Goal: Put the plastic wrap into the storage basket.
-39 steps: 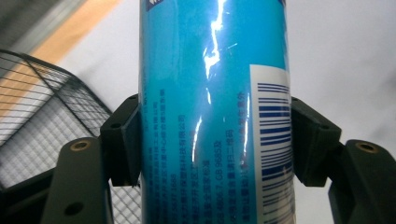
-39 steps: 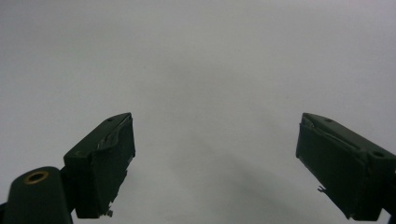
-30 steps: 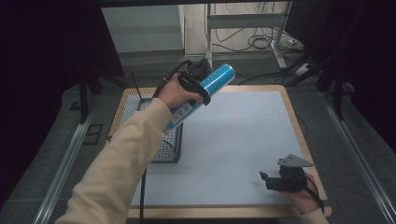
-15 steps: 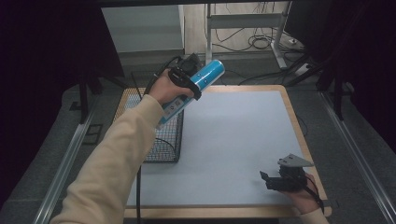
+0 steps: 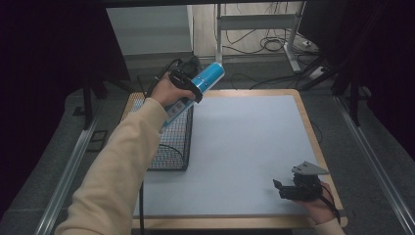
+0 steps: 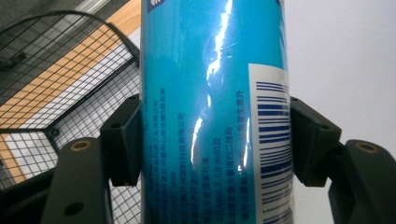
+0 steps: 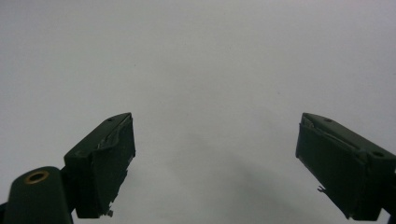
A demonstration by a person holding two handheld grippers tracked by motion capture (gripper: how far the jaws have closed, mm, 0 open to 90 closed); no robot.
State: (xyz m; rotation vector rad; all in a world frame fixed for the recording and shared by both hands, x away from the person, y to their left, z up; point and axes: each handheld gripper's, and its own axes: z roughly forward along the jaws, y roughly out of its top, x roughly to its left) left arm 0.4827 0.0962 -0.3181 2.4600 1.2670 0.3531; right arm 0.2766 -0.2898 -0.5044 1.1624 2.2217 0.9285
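Gripping a tall blue can [image 5: 203, 82], the left gripper [image 5: 188, 85] is held up in the air above the far left part of the table [image 5: 308, 132]. In the high view the can lies tilted, its top end pointing away and to the right, its lower end hidden behind the person's left hand [image 5: 166, 92]. A cream sleeve [image 5: 122, 166] runs from the bottom edge up to that hand.

Seen from the left gripper view, the can [image 6: 212, 112] stands between the two black fingers [image 6: 122, 140], and both pads press against its sides. Its glossy blue label carries small printed text, with a white panel and barcode on the right side.

Below and just behind the can is a black wire basket [image 5: 169, 142], standing on the left part of the table. The same mesh basket [image 6: 60, 84] shows at the left of the left gripper view, with wood and grey surface visible through it.

A pale grey mat [image 5: 244, 147] covers most of the wooden table.

The right gripper [image 5: 286, 190] rests low at the near right corner of the table, well apart from the can, held in the person's right hand [image 5: 318, 208]. In the right gripper view its fingers [image 7: 100, 163] stand wide apart with nothing between them, over the plain grey mat [image 7: 201, 70].
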